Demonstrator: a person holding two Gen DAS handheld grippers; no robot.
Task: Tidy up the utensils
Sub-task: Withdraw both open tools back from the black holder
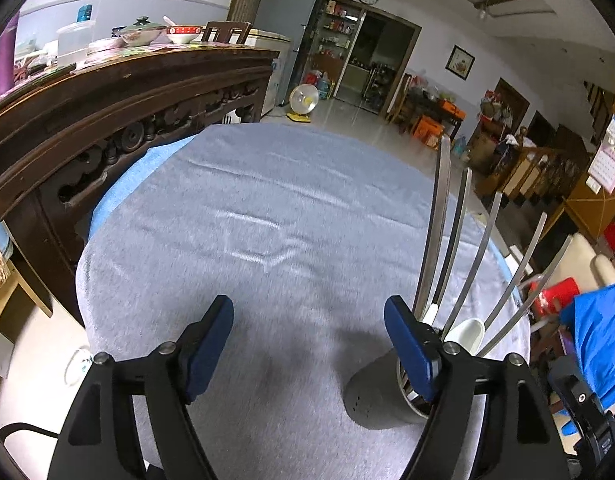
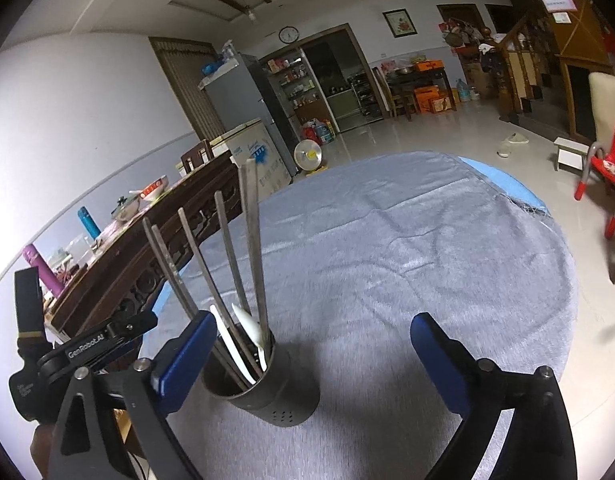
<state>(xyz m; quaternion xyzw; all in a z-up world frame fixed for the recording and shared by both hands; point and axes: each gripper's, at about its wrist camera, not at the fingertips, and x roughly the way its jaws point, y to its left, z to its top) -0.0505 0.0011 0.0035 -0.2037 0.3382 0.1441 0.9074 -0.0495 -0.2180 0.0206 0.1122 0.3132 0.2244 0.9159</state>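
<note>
A dark metal utensil holder stands on the grey cloth of the round table. Several steel utensils and white plastic spoons stand in it. In the left wrist view the holder sits just right of my open, empty left gripper, partly behind its right finger, with steel handles fanning upward. My right gripper is open and empty, with the holder just inside its left finger. The left gripper's body also shows at the right wrist view's left edge.
A carved dark wooden sideboard with bowls and bottles stands close along the table's left side. A fridge, a floor fan and a red chair stand beyond the table's far edge.
</note>
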